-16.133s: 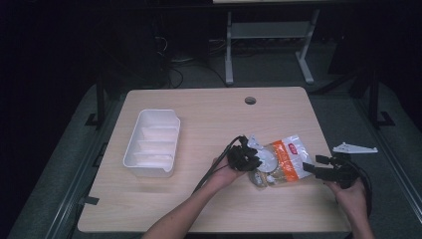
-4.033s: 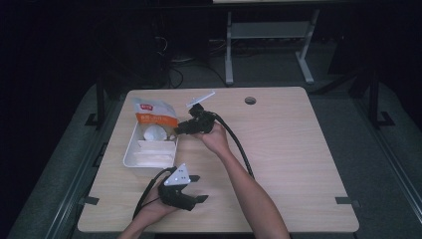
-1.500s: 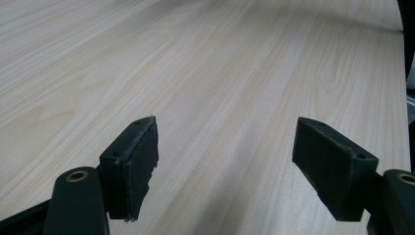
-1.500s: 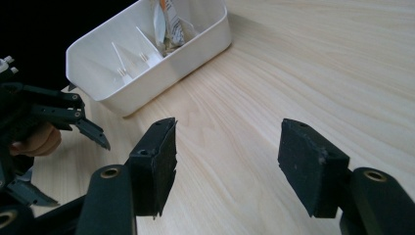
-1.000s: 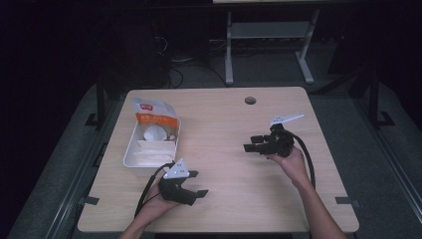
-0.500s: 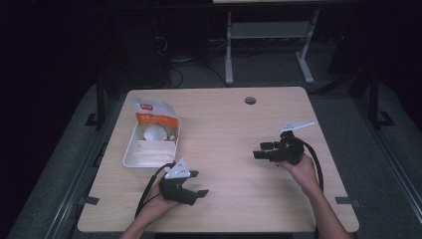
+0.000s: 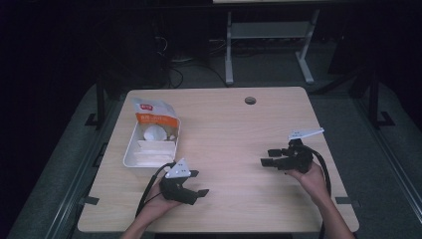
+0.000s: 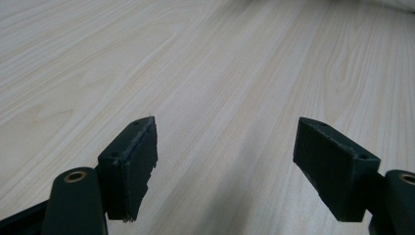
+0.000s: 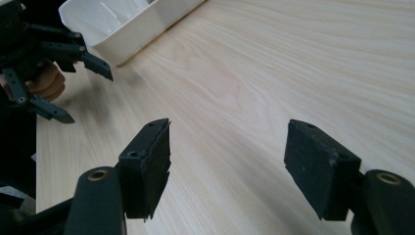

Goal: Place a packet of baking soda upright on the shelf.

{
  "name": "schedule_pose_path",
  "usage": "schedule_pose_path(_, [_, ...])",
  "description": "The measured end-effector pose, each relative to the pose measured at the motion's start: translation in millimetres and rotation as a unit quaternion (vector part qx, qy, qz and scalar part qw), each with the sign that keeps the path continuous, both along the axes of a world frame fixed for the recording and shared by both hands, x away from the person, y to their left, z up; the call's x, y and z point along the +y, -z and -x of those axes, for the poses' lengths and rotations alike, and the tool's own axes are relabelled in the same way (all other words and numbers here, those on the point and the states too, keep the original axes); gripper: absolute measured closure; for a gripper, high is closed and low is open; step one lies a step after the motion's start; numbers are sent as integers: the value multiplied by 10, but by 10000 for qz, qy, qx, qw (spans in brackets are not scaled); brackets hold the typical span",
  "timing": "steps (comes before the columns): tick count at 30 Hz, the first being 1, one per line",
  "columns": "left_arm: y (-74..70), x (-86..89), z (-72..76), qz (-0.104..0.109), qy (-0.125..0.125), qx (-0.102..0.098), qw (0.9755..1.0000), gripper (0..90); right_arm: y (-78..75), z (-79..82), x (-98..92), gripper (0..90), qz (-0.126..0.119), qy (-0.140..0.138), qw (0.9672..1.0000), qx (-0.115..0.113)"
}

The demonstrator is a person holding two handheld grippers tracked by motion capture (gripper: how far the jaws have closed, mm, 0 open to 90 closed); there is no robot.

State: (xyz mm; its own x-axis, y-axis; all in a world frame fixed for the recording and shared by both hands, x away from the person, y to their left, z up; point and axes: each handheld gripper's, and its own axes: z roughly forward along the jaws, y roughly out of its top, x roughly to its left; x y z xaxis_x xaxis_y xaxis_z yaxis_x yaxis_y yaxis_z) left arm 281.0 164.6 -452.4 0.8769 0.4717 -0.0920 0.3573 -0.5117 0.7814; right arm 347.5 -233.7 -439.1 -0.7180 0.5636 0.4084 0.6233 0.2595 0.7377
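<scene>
A white tray (image 7: 130, 151) stands at the table's left side, and an orange-and-clear bag (image 7: 154, 118) lies across its far end. My left gripper (image 7: 199, 185) rests near the front edge, just in front of the tray, open over bare wood (image 8: 225, 137). Across the table at the right, my right gripper (image 7: 266, 157) is held low and points left, open with nothing between its jaws (image 9: 227, 156). In the right gripper view the tray (image 9: 122, 24) and the left gripper (image 9: 78, 83) sit far off at the upper left.
The wooden table (image 7: 234, 129) has a round cable hole (image 7: 250, 100) near its far edge. Behind the table a white metal frame (image 7: 268, 35) stands on the dark floor. Black cables trail from both grippers toward the front edge.
My right gripper has drawn back to the right and nearer the front edge, away from the tray. The left gripper has stayed in place. The bag stays in the tray.
</scene>
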Motion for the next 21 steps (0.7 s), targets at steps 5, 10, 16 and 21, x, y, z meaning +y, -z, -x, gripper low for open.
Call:
schedule_pose_path(5, [3,4,-9,9,-44,21,10000,229,14,70,-38,326,33,-15,10000,3])
schedule_pose_path(10, [5,3,-13,-9,-65,21,10000,214,32,181,-99,325,43,-18,10000,6])
schedule_pose_path(16, [8,-1,-14,-21,-84,30,10000,209,62,281,-136,324,86,-24,10000,15])
schedule_pose_path(21, [13,-17,-11,-45,-63,37,10000,207,136,408,-178,319,86,-33,9999,61])
